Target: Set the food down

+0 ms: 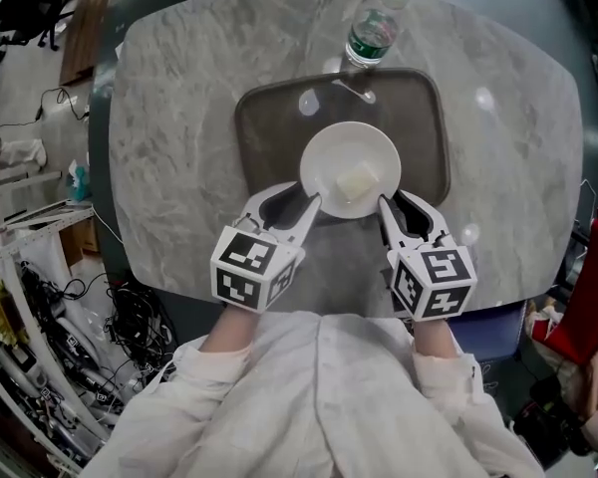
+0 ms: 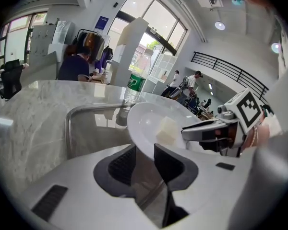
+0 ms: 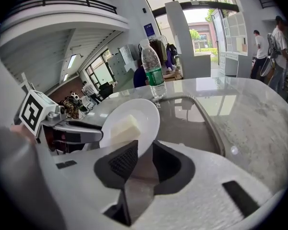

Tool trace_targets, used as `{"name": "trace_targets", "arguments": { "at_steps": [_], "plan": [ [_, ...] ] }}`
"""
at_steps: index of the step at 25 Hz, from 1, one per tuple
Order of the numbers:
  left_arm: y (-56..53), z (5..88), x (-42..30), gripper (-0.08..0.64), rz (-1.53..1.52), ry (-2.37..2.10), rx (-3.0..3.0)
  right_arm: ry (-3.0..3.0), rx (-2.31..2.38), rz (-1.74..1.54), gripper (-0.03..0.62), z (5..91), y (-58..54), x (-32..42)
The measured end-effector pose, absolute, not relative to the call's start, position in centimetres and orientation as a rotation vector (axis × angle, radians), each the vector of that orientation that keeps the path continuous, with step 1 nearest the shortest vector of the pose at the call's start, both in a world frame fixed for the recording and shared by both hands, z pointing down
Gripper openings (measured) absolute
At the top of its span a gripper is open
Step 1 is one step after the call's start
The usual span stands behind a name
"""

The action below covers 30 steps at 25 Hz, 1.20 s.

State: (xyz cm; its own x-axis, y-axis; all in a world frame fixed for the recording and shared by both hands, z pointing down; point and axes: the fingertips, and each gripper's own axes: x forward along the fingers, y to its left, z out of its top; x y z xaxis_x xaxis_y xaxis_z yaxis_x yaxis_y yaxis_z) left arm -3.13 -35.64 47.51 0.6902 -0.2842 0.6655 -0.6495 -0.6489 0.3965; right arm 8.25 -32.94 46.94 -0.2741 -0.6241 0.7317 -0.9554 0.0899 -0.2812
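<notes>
Head view looks down on my two grippers at the tray's near edge. My left gripper (image 1: 307, 207) has its fingers (image 2: 169, 163) drawn in narrow on the plate (image 1: 319, 147), with the rim running between the pads. My right gripper (image 1: 387, 207) does the same from the other side, its fingers (image 3: 122, 159) pinching the rim. I carry the plate from two points on its near rim, one on each side.

The plate hangs over the near half of the tray (image 1: 269, 118). I cannot tell whether its base touches the tray yet. The food (image 1: 358, 181), a pale block, lies loose in the plate's well, toward the right-hand side of the tray.

I judge the plate to be stiff, smooth-glazed and breakable. The rim is thin, so the pads have little to bite on and it could slip or pivot if one side eases off first. The block looks soft and light, with nothing fixing it in place, so a tilt would send it sliding. Level carrying and a gentle touchdown suit it best, with both rim grips kept even.

Just beyond the tray's far edge a water bottle (image 1: 374, 28) stands upright on the marble counter (image 1: 179, 118), well apart from the plate.
</notes>
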Motion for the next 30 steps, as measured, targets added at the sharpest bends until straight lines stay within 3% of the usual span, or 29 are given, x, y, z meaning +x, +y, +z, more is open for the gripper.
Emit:
{"name": "trace_targets", "arguments": {
  "at_steps": [30],
  "plan": [
    [-40.5, 51.9, -0.9, 0.114, 0.851, -0.65, 2.263, -1.866, 1.508, 1.1, 0.087, 52.0, -36.3, 9.8]
  ]
}}
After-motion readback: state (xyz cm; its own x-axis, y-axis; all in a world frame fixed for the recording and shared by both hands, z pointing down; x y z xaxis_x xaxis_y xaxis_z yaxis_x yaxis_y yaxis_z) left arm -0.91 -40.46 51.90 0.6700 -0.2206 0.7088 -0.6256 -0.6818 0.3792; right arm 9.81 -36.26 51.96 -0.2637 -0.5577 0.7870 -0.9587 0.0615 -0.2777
